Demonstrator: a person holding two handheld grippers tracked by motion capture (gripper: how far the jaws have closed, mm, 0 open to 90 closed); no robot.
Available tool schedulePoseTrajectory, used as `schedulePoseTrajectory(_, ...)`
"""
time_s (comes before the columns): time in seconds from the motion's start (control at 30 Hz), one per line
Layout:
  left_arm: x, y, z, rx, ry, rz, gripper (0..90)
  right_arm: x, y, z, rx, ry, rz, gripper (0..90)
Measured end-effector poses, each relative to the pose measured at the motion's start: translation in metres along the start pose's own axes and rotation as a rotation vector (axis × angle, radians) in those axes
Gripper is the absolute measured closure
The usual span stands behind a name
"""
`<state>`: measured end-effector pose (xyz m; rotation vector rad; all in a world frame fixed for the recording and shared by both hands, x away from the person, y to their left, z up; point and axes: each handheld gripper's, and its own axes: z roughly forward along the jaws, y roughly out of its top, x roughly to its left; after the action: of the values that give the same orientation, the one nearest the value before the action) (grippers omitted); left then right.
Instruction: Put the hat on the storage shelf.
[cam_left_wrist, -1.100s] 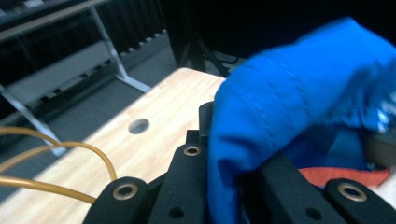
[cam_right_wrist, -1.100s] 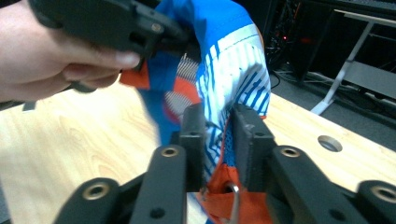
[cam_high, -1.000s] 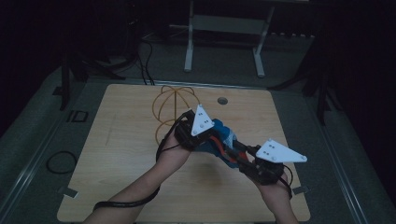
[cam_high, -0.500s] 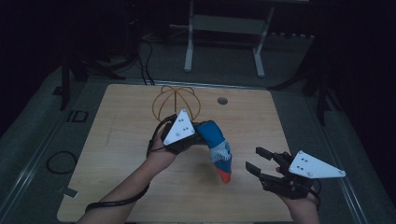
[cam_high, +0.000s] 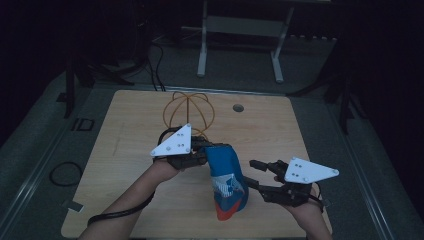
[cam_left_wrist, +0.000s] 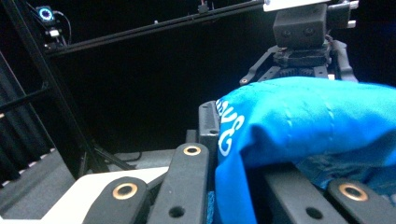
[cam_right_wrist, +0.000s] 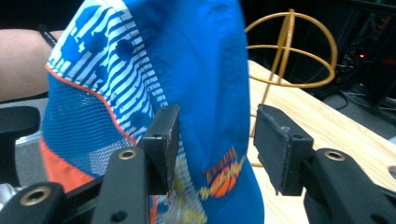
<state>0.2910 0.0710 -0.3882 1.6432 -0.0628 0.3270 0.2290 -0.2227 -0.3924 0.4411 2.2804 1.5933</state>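
So, high view: my left gripper (cam_high: 200, 156) had the blue cap (cam_high: 227, 182) pinched at its top edge, cap hanging over the wooden table (cam_high: 130, 130) near the front. Right gripper (cam_high: 260, 177) sat just beside it, jaws spread, having just been closing a little with nothing pressed. Wire stand (cam_high: 190, 112) stood behind.

Left gripper view: jaws clamped on blue fabric (cam_left_wrist: 299, 126); dark room, black framing behind.

Right gripper view: cap (cam_right_wrist: 187, 74) ahead between the open pads (cam_right_wrist: 280, 140), probably not touching, hard to tell. Step looked like a handover or regrip; next move needed the right jaws to bite the fabric.
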Motion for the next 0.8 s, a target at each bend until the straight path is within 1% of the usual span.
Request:
schedulePoseTrajectory(0.03, -0.001, 0.000, 0.001, 0.001, 0.011, 0.003, 89.4, 0.001, 0.001, 0.002, 0.001, 0.005, -0.005, 50.7)
schedulePoseTrajectory(0.1, 0.000, -0.001, 0.003, -0.005, 0.005, -0.007, 89.4, 0.004, 0.002, 0.007, 0.003, 0.020, -0.014, 50.7)
schedulePoseTrajectory(0.2, 0.000, -0.002, 0.004, -0.011, -0.002, -0.015, 89.4, 0.007, 0.001, 0.012, 0.008, 0.013, -0.025, 51.8)
schedulePoseTrajectory(0.23, 0.000, -0.002, 0.005, -0.015, 0.003, -0.014, 89.4, 0.008, -0.001, 0.015, 0.006, 0.002, -0.023, 56.0)
schedulePoseTrajectory(0.3, 0.001, -0.002, 0.006, -0.023, -0.004, -0.018, 89.4, 0.008, -0.002, 0.018, 0.007, -0.011, -0.024, 63.4)
schedulePoseTrajectory(0.33, 0.001, -0.002, 0.006, -0.023, -0.004, -0.018, 89.4, 0.008, -0.002, 0.018, 0.007, -0.011, -0.024, 63.4)
schedulePoseTrajectory(0.37, 0.002, -0.003, 0.007, -0.026, -0.007, -0.018, 89.4, 0.007, -0.003, 0.019, 0.013, -0.029, -0.027, 72.3)
schedulePoseTrajectory(0.4, 0.002, -0.003, 0.007, -0.026, -0.007, -0.018, 89.4, 0.007, -0.003, 0.019, 0.013, -0.041, -0.033, 76.1)
schedulePoseTrajectory(0.43, 0.002, -0.003, 0.007, -0.025, -0.006, -0.023, 89.4, 0.007, -0.003, 0.019, 0.013, -0.041, -0.033, 76.1)
schedulePoseTrajectory(0.47, 0.002, -0.004, 0.008, -0.024, -0.005, -0.021, 89.4, 0.006, -0.002, 0.017, 0.008, -0.058, -0.034, 85.2)
schedulePoseTrajectory(0.5, 0.003, -0.005, 0.008, -0.021, -0.002, -0.024, 89.4, 0.006, -0.002, 0.017, 0.009, -0.062, -0.037, 89.5)
schedulePoseTrajectory(0.57, 0.004, -0.006, 0.007, -0.024, 0.003, -0.030, 89.3, 0.005, -0.001, 0.016, 0.014, -0.082, -0.036, 90.0)
schedulePoseTrajectory(0.63, 0.005, -0.007, 0.006, -0.022, 0.005, -0.034, 89.3, 0.004, 0.000, 0.015, 0.013, -0.083, -0.032, 90.0)
schedulePoseTrajectory(0.67, 0.006, -0.007, 0.004, -0.018, 0.009, -0.037, 89.2, 0.004, 0.000, 0.013, 0.008, -0.103, -0.022, 90.0)
schedulePoseTrajectory(0.73, 0.006, -0.007, 0.003, -0.020, 0.008, -0.042, 89.0, 0.003, 0.000, 0.011, 0.002, -0.103, -0.016, 90.0)
schedulePoseTrajectory(0.77, 0.006, -0.007, 0.001, -0.012, 0.008, -0.045, 88.9, 0.001, 0.001, 0.008, -0.015, -0.106, 0.000, 90.0)
schedulePoseTrajectory(0.8, 0.006, -0.007, 0.001, -0.008, 0.009, -0.040, 88.9, 0.000, 0.001, 0.007, -0.018, -0.104, 0.004, 90.0)
